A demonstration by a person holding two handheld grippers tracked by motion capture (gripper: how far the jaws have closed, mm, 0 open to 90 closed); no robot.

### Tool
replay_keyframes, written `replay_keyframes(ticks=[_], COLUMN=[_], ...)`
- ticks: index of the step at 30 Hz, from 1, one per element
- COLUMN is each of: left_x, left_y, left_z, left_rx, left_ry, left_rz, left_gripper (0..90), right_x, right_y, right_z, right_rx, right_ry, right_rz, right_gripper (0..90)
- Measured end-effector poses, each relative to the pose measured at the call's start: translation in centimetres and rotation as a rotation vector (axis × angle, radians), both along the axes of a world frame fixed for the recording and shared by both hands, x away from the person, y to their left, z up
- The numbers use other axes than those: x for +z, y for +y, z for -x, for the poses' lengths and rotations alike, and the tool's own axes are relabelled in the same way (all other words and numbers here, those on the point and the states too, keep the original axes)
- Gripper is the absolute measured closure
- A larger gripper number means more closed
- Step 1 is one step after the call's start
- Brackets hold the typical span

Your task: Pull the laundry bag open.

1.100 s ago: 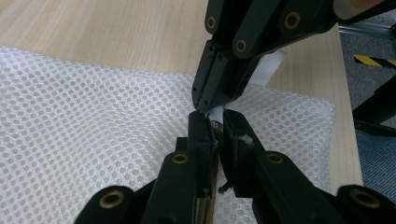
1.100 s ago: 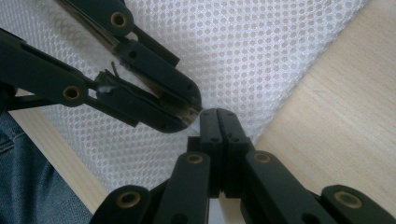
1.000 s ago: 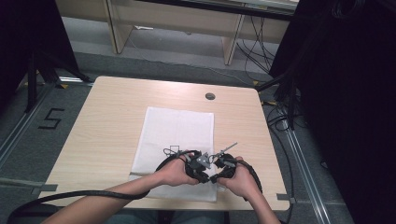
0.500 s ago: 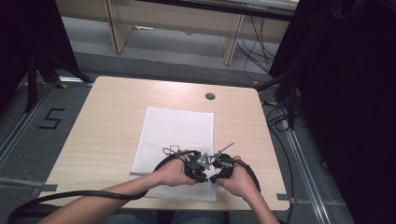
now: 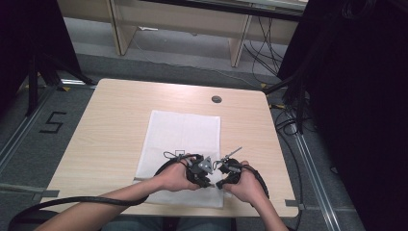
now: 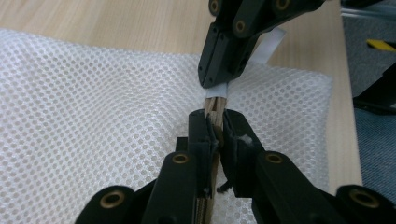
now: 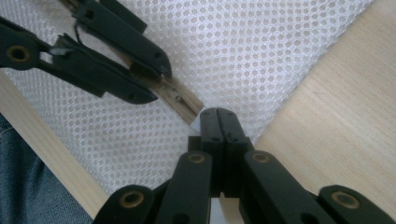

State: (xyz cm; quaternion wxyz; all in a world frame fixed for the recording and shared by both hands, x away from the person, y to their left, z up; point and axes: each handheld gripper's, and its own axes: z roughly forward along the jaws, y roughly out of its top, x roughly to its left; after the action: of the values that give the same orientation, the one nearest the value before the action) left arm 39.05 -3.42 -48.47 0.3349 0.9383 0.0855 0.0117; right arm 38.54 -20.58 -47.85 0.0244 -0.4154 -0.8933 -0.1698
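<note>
Here, wooden stick (image 6: pixel 214 109) clamped in left tool (image 6: pixel 214 122), tip touching closed right tool (image 7: pixel 218 115), over mesh cloth (image 6: pixel 93 116).

High view, lower centre: the left hand-held gripper (image 5: pixel 206 177) and right hand-held gripper (image 5: pixel 222 179) meet tip to tip; whatever lies between them is too small to tell. The person's hands cover most of both bodies.

Left gripper view: a thin wooden strip (image 6: pixel 215 108) sits pinched between the jaws, its lower length hidden behind them and cut off at the bottom edge. A white tab (image 6: pixel 266 49) at upper right is half hidden by the far gripper.

Right gripper view, lower left: blue fabric (image 7: pixel 28 186), cut off by the frame's corner. White mesh cloth (image 7: pixel 261 51) runs off the top edge.
</note>
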Motion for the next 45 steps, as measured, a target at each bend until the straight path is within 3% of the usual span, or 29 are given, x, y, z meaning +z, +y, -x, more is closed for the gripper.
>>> replay_keyframes(ticks=[5,21,23,25,31,36,45], left_x=[0.1,0.4,0.4,0.3,0.3,0.3,0.4], left_y=[0.5,0.9,1.1,1.1,1.2,1.2,1.6], left_z=[0.0,0.0,-0.1,0.0,0.1,0.1,0.0], left_rx=[0.014,0.008,0.012,0.009,0.009,0.007,0.008], left_ry=[0.012,-0.002,0.010,-0.006,-0.007,-0.004,-0.001], left_rz=[0.002,0.000,0.019,-0.001,0.005,0.003,0.009], left_gripper=[81.9,81.9,81.9,81.9,81.9,81.9,81.9], right_x=[0.0,-0.1,-0.1,-0.1,-0.1,-0.2,-0.1], right_y=[0.0,-0.2,-0.1,-0.2,-0.1,-0.3,-0.2], right_z=[-0.1,-0.1,-0.1,-0.1,-0.1,-0.3,-0.2], right_rx=[0.006,0.013,0.004,0.010,0.003,0.031,0.014], right_ry=[-0.007,-0.014,-0.008,-0.011,-0.008,-0.022,-0.011], right_rz=[0.004,-0.003,-0.001,-0.006,-0.001,-0.010,-0.008], right_gripper=[90.0,90.0,90.0,90.0,90.0,90.0,90.0])
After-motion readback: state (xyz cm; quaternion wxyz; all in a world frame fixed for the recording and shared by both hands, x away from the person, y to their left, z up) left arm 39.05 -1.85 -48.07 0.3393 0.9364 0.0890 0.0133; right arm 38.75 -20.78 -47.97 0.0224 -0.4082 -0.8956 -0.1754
